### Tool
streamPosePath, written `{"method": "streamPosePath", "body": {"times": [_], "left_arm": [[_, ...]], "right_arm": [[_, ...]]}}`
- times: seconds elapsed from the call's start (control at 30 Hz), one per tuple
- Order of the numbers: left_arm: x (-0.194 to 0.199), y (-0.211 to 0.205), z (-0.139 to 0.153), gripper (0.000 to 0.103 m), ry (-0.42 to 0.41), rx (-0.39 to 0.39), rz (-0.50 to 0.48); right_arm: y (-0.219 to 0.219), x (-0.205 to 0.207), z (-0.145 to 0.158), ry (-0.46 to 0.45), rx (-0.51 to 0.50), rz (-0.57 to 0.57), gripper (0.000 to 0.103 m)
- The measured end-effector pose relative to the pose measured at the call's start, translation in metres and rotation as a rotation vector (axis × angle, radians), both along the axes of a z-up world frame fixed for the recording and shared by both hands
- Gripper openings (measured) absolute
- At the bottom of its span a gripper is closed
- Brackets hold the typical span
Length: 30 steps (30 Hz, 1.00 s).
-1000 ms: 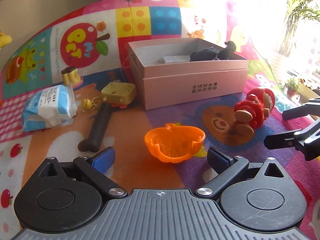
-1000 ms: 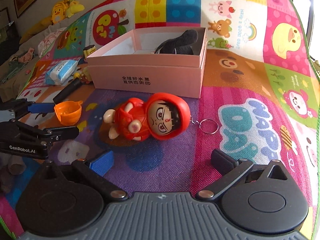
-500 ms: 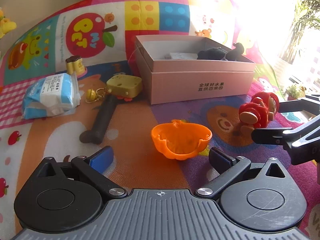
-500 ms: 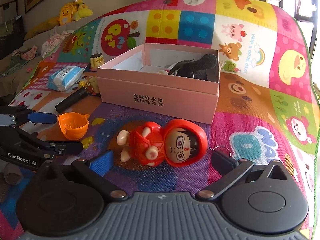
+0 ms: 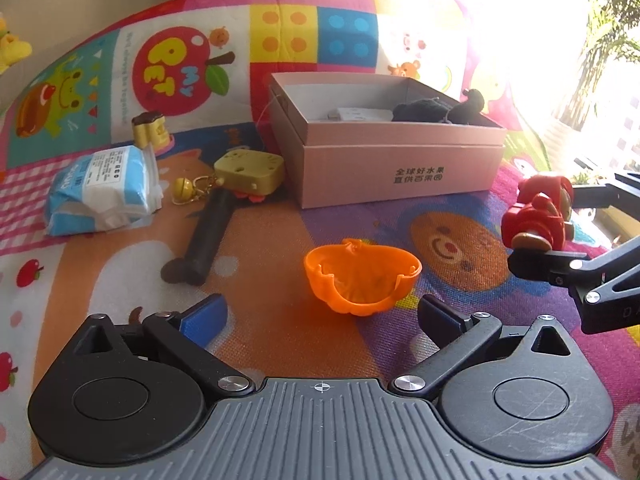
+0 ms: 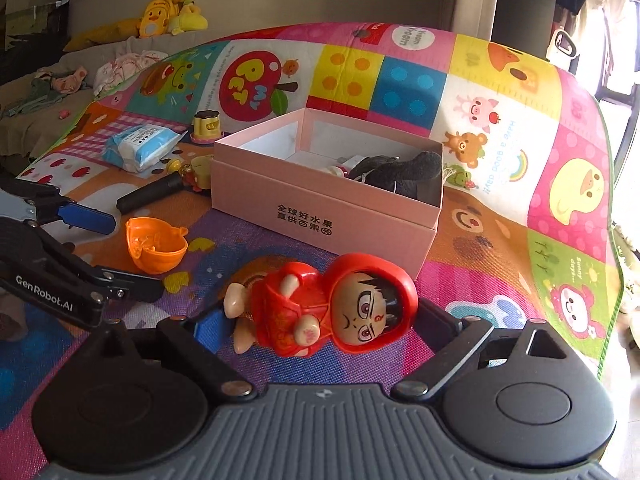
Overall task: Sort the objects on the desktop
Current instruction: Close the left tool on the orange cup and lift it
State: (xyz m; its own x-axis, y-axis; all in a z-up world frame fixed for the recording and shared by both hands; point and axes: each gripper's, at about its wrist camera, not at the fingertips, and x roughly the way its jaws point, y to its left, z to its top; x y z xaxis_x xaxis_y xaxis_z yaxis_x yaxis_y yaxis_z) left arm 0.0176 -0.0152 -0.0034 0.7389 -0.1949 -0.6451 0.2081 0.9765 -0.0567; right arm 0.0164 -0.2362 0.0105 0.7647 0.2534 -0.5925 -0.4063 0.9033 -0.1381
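Observation:
A red hooded doll [image 6: 320, 306] lies between the fingers of my right gripper [image 6: 320, 320], which is shut on it and holds it above the colourful mat; it also shows in the left wrist view [image 5: 538, 216]. An orange pumpkin-shaped cup [image 5: 362, 278] sits on the mat just ahead of my left gripper [image 5: 320, 316], which is open and empty. The open pink box [image 5: 396, 168] stands behind, with dark soft items inside [image 5: 436, 110]. In the right wrist view the box [image 6: 320, 216] is just beyond the doll and the cup [image 6: 156, 250] is to the left.
On the mat left of the box lie a black cylinder [image 5: 206, 240], a yellow cheese-shaped toy [image 5: 250, 170] with a bell keychain [image 5: 182, 190], a tissue pack [image 5: 102, 186] and a small yellow pudding toy [image 5: 150, 132]. A sofa with plush toys [image 6: 168, 16] stands behind.
My right gripper has closed on the red doll and lifted it off the mat. My left gripper has drawn back a little from the orange cup.

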Motion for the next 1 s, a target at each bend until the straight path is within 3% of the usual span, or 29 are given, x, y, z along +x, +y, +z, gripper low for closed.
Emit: {"method": "streamPosePath", "body": {"times": [0.1, 0.17, 0.7, 0.9, 0.97, 1.0], "left_arm": [[-0.009, -0.005, 0.007, 0.1, -0.063, -0.007, -0.022], [-0.009, -0.014, 0.01, 0.072, -0.081, 0.022, -0.04], [0.012, -0.03, 0.002, 0.076, -0.022, 0.045, -0.039], [0.009, -0.033, 0.003, 0.062, -0.03, 0.053, -0.062], [0.003, -0.032, 0.004, 0.046, -0.041, 0.059, -0.077], [0.0, -0.031, 0.005, 0.044, -0.044, 0.063, -0.081]], "right_arm": [[-0.003, -0.004, 0.003, -0.006, -0.011, -0.009, 0.094], [-0.002, -0.004, 0.003, 0.004, -0.019, -0.002, 0.094], [0.006, -0.011, -0.008, 0.079, -0.025, 0.056, 0.094], [0.005, -0.019, -0.004, 0.065, -0.034, 0.067, 0.094], [0.004, -0.021, -0.002, 0.058, -0.037, 0.07, 0.094], [0.004, -0.022, -0.001, 0.054, -0.038, 0.075, 0.094]]}}
